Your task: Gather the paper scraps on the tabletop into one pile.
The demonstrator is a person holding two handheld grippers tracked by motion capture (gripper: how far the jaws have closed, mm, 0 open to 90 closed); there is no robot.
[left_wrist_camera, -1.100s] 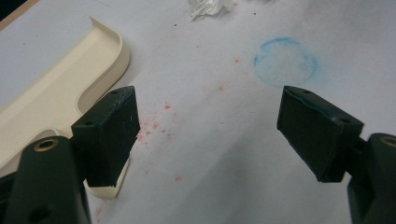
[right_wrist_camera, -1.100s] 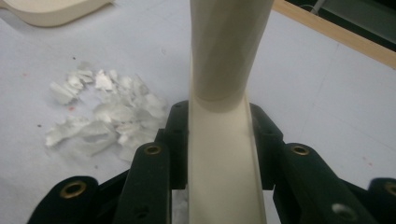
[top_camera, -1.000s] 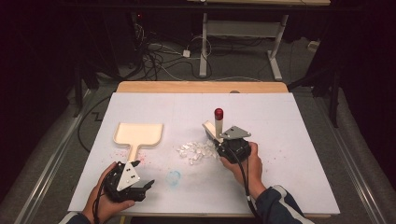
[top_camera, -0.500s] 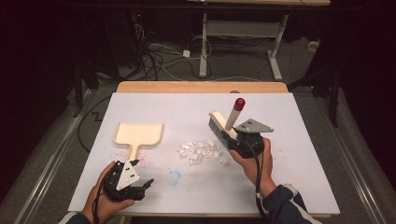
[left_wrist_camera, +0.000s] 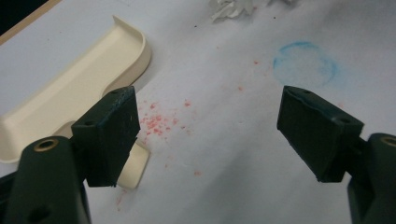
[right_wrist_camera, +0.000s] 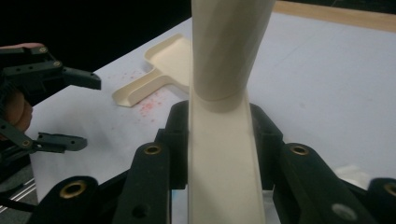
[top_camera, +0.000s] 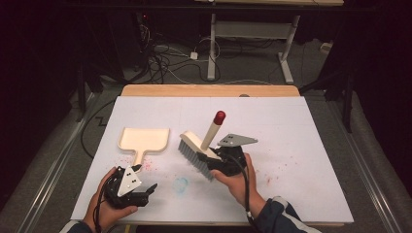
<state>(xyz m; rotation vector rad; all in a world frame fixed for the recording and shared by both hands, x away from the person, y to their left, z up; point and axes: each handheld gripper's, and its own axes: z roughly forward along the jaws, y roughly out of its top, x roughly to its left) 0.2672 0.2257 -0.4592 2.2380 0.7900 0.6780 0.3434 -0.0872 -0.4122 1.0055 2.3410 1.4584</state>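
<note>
My right gripper (top_camera: pixel 212 158) is shut on the cream back of a hand brush (top_camera: pixel 193 149). The brush is tilted, with its grey bristles toward the dustpan and its red-tipped handle (top_camera: pixel 216 125) slanting up and away. In the right gripper view the jaws clamp the brush body (right_wrist_camera: pixel 223 163) from both sides. A cream dustpan (top_camera: pixel 144 139) lies flat at the left, handle toward me. My left gripper (top_camera: pixel 148 191) rests open near the front edge, just short of the dustpan handle (left_wrist_camera: pixel 133 165). White crumpled scraps (left_wrist_camera: pixel 231 7) lie beyond it.
The white table sheet (top_camera: pixel 301 145) carries a faint blue ring (top_camera: pixel 180 184) and red specks (left_wrist_camera: pixel 156 122) near the dustpan handle. A wooden table edge (top_camera: pixel 209 90) runs along the back. Cables and desk legs (top_camera: pixel 212 48) lie on the dark floor beyond.
The right gripper swung the brush out to the right, then back left and lower; the bristles now cover the spot where the scraps lay. The left gripper stayed put.
</note>
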